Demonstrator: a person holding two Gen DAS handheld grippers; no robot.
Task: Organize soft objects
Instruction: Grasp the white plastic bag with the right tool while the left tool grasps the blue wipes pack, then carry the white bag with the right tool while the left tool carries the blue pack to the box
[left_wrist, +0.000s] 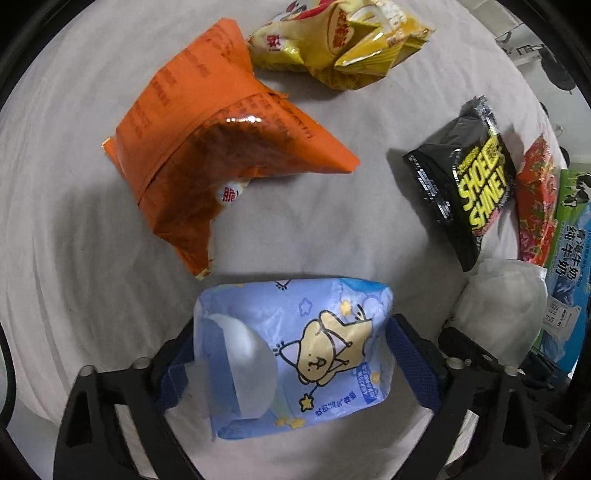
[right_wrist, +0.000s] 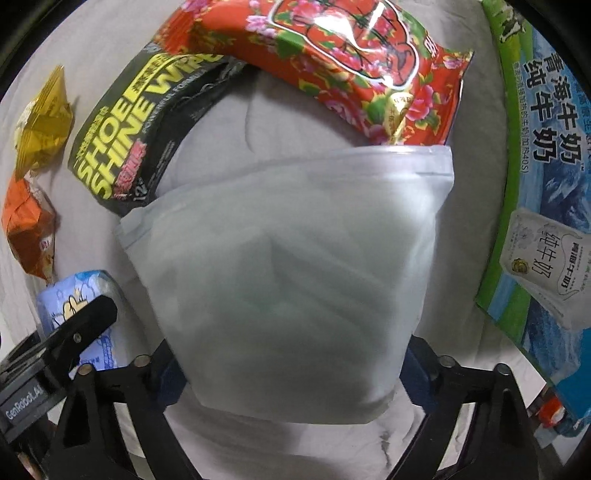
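Observation:
My left gripper (left_wrist: 291, 354) is shut on a blue cartoon-bear wipes pack (left_wrist: 314, 347), held over the white cloth. My right gripper (right_wrist: 291, 365) is shut on a frosted white zip pouch (right_wrist: 295, 266), which also shows at the right in the left wrist view (left_wrist: 502, 306). The blue pack and the left gripper's finger show at the lower left of the right wrist view (right_wrist: 85, 306). An orange snack bag (left_wrist: 221, 158), a yellow snack bag (left_wrist: 340, 44), a black shoe-shine wipes pack (left_wrist: 469, 177) and a red floral pack (right_wrist: 351, 62) lie on the cloth.
A green and blue milk carton box (right_wrist: 546, 166) stands along the right edge. The white cloth (left_wrist: 74, 221) is wrinkled. The black pack (right_wrist: 147, 122) and red pack lie just beyond the white pouch.

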